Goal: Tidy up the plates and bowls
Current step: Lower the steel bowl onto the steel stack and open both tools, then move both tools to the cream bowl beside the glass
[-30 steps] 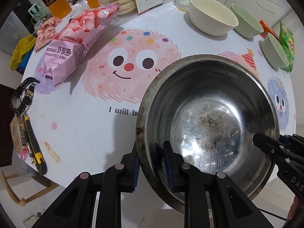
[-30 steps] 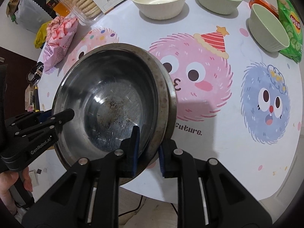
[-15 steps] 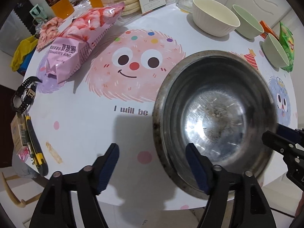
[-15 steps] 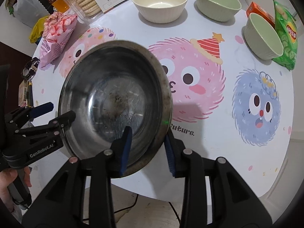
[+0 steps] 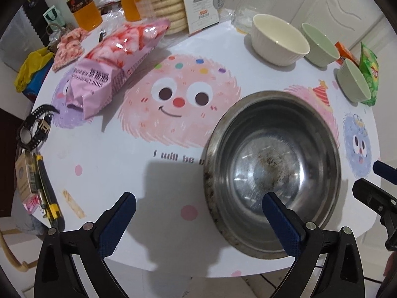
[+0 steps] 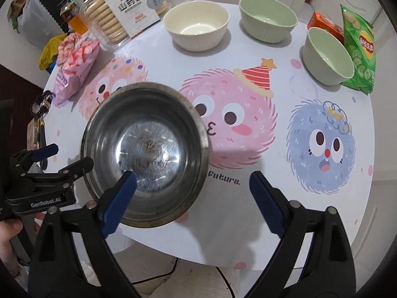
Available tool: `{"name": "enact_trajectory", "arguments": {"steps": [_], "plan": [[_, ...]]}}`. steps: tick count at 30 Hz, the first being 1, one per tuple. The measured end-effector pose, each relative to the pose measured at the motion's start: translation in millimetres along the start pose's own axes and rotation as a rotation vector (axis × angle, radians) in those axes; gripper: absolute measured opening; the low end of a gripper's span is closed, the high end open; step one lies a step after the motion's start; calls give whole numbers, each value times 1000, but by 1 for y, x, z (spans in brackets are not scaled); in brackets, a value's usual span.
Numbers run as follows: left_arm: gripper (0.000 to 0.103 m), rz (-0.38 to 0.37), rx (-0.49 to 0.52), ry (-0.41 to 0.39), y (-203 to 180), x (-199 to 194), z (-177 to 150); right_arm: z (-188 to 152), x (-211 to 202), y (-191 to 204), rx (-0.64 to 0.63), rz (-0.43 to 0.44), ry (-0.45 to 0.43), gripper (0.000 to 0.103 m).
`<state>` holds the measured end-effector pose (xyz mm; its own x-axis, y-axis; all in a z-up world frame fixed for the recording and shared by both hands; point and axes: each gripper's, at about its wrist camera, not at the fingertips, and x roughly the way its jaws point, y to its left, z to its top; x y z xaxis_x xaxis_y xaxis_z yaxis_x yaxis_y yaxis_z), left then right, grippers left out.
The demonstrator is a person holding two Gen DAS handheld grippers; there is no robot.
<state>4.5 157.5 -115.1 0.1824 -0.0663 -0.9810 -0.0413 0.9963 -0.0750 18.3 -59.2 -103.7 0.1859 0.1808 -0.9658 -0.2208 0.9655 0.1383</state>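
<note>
A large steel bowl (image 5: 273,171) rests on the table near its front edge; it also shows in the right wrist view (image 6: 146,154). My left gripper (image 5: 198,219) is open and empty, held back from the bowl's left rim. My right gripper (image 6: 193,196) is open and empty, held back from the bowl's right rim. A cream bowl (image 6: 197,28) and two green bowls (image 6: 268,21) (image 6: 327,55) stand apart along the far and right side of the table.
A pink snack bag (image 5: 116,67), a biscuit box (image 6: 131,5) and drink bottles (image 5: 84,6) crowd the far left. A green chip bag (image 6: 359,47) lies at the right edge. A watch (image 5: 34,129) and a utility knife (image 5: 47,193) lie at the left edge.
Both grippers let go of the steel bowl's rim, opened wide and pulled back. The bowl has come down flat onto the table.
</note>
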Motion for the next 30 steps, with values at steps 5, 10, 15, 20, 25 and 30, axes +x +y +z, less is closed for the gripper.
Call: {"name": "enact_trajectory", "arguments": {"steps": [5, 10, 15, 20, 25, 30], "plan": [[103, -12, 0, -18, -12, -3, 11, 6, -7, -16, 48, 18, -23, 103], [103, -31, -8, -28, -24, -6, 24, 16, -13, -34, 82, 35, -40, 103], [103, -26, -6, -27, -38, -7, 42, 34, -13, -48, 96, 61, -43, 103], [103, -23, -38, -21, -49, -5, 62, 56, -8, -59, 101, 88, -36, 103], [103, -13, -84, -12, -54, -1, 83, 80, 0, -68, 129, 123, -30, 103], [103, -13, -96, -1, -54, 6, 107, 109, 10, -74, 179, 134, -19, 103]]}}
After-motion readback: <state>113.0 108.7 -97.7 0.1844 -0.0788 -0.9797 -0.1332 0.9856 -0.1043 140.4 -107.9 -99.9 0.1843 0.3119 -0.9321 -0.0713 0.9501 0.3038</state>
